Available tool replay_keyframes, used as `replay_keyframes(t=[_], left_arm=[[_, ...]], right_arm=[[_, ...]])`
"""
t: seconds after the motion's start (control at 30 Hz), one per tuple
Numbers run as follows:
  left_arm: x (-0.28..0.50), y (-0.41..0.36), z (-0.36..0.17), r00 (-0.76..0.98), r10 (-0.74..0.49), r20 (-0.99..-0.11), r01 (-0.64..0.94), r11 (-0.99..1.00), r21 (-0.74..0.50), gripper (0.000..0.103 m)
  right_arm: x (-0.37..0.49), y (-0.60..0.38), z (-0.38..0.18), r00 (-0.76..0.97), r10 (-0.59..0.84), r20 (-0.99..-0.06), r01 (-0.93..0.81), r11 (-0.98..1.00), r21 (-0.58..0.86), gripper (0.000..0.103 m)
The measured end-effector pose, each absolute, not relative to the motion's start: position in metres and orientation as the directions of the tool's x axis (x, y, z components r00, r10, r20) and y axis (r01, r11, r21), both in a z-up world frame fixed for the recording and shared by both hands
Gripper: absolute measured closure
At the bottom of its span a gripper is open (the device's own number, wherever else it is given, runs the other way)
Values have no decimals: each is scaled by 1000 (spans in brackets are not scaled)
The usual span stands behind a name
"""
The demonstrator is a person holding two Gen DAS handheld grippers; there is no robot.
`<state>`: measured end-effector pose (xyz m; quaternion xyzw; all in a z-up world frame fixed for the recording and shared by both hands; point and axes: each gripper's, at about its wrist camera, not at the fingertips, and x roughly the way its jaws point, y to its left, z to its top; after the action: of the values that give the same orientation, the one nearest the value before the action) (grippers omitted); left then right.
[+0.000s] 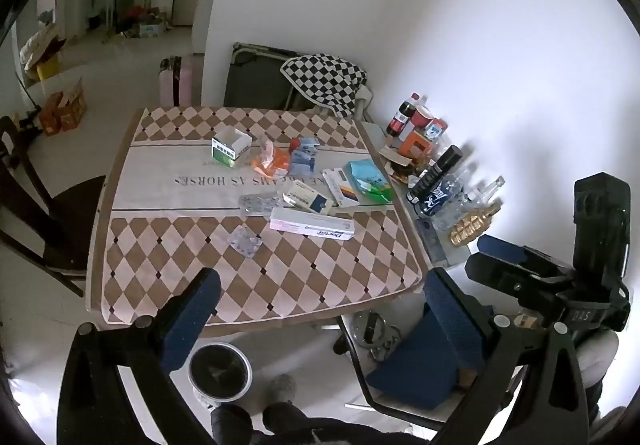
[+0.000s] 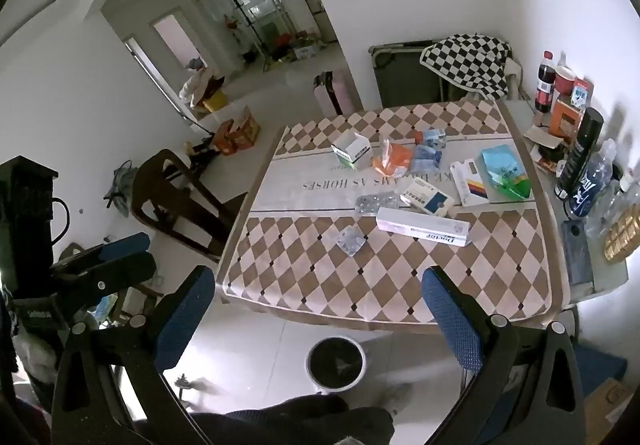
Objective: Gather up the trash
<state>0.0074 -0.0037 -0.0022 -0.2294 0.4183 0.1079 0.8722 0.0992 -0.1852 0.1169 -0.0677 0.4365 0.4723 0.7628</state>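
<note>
Left wrist view: both grippers' jaws wide apart above littered table point(image 1: 256, 285).

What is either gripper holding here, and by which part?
Nothing is held. The left gripper and right gripper are both wide open above the near table edge, with no item between their fingers.

Trash lay scattered over the middle of the table. A green-and-white carton point(image 1: 230, 147), top flaps open, stood upright at the far left. Beside it lay a crumpled orange wrapper point(image 1: 271, 159) and blue packets point(image 1: 303, 157). A long pink-and-white box point(image 1: 312, 225) lay flat nearest the front edge, a foil blister strip point(image 1: 260, 204) just behind it, a small blister pack point(image 1: 245, 241) apart to its left. A round black-lined bin point(image 1: 219, 369) stood on the floor below the table's near edge.
</note>
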Motion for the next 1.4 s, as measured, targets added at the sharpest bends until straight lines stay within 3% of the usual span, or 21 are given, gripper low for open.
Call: replay_keyframes(t=[0.07, 1.4], left_arm=[[1, 1, -3, 658, -34, -752, -359, 864, -354, 0], [23, -15, -4, 660, -51, -750, -353, 860, -369, 0]], right_arm=[[100, -188, 119, 172, 663, -729, -782, 542, 309, 0], [112, -175, 114, 108, 658, -745, -788, 514, 340, 0]])
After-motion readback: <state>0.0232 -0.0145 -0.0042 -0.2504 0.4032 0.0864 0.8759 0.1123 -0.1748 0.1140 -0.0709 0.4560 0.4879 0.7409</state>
